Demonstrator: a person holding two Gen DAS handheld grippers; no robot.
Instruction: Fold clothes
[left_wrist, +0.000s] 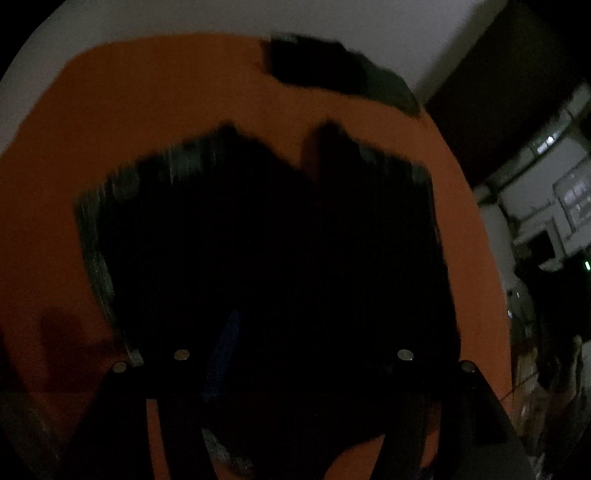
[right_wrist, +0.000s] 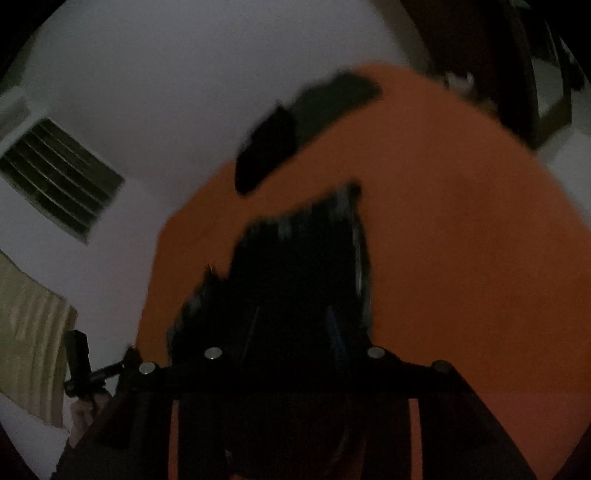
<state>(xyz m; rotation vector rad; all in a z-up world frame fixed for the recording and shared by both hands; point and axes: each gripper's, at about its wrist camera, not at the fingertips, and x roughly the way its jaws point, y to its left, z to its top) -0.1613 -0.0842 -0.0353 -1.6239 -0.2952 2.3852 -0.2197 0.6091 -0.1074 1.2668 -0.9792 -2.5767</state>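
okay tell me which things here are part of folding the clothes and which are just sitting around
Part of the job:
- dark garment spread on the orange surface
- dark clothes pile at the far edge, apparently folded; too blurred to be sure

Just lying about:
- wall vent
- beige cloth by the wall
- cluttered shelves

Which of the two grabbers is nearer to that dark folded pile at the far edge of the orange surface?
Hard to say. In each view the folded pile lies far beyond the dark garment at the jaws; neither is clearly nearer.

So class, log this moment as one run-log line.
task: fold clothes | dark garment on orange surface | folded pile at far edge | grippers: unclear
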